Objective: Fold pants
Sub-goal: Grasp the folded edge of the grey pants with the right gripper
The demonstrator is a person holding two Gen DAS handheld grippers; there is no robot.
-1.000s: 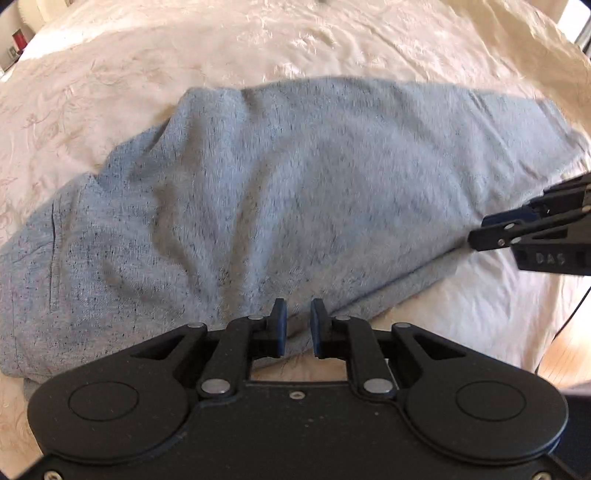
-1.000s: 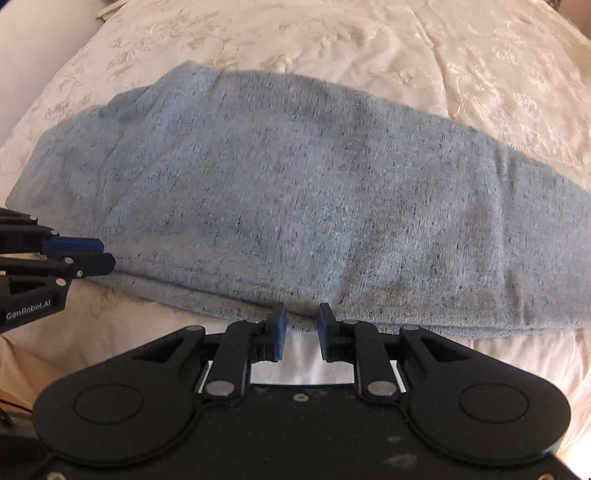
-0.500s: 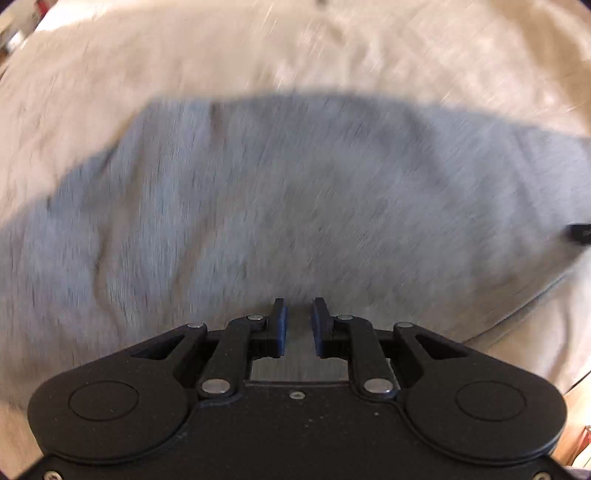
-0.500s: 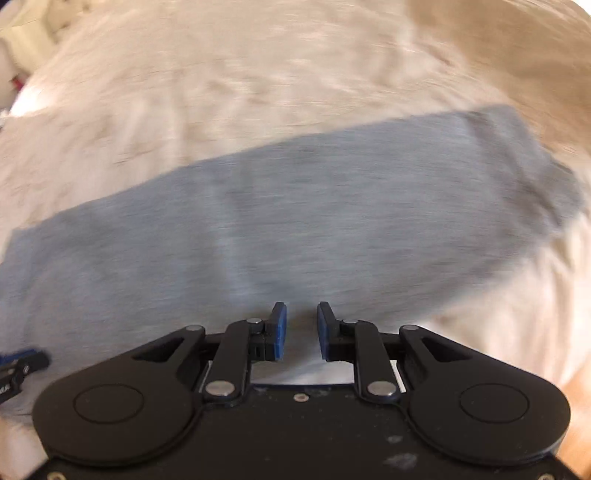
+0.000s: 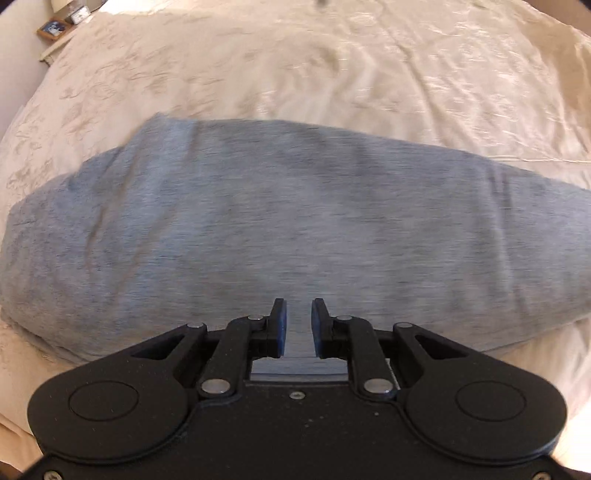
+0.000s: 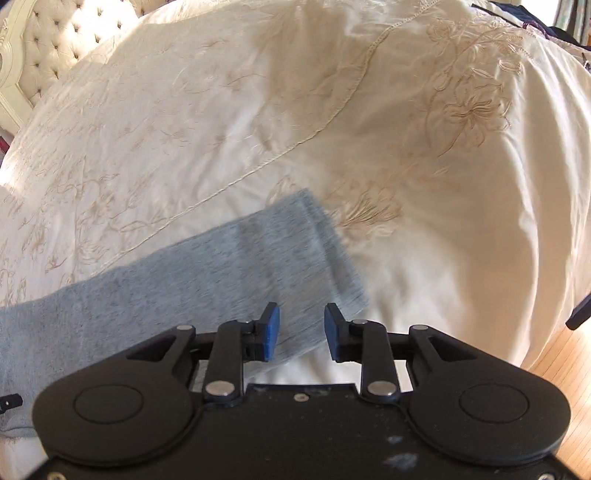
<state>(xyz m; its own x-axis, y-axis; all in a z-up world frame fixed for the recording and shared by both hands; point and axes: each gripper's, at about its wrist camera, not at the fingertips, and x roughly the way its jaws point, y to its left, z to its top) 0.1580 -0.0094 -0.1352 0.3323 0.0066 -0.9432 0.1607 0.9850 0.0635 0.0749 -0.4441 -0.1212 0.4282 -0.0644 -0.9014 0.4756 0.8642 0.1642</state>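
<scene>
Grey-blue pants (image 5: 295, 229) lie folded lengthwise across a cream embroidered bedspread (image 5: 295, 74). My left gripper (image 5: 298, 314) points steeply down over their near edge, at the wide middle. A narrow gap shows between its blue pads, with nothing pinched. In the right wrist view only the narrow leg end of the pants (image 6: 221, 273) shows, its cuff lying at a slant. My right gripper (image 6: 301, 317) hovers over the cuff's near corner. Its jaws are opening, and the cloth lies below them, not pressed between the pads.
The bedspread (image 6: 406, 147) is rumpled, and its edge drops to a wooden floor (image 6: 561, 354) at the right. A tufted headboard (image 6: 48, 40) stands at the far left. A small framed picture (image 5: 55, 27) sits on a stand beyond the bed's corner.
The right gripper has swept along the pants to the leg cuff and its jaws have widened. The left gripper shifted over the pants' wide part; the right gripper left its view.
</scene>
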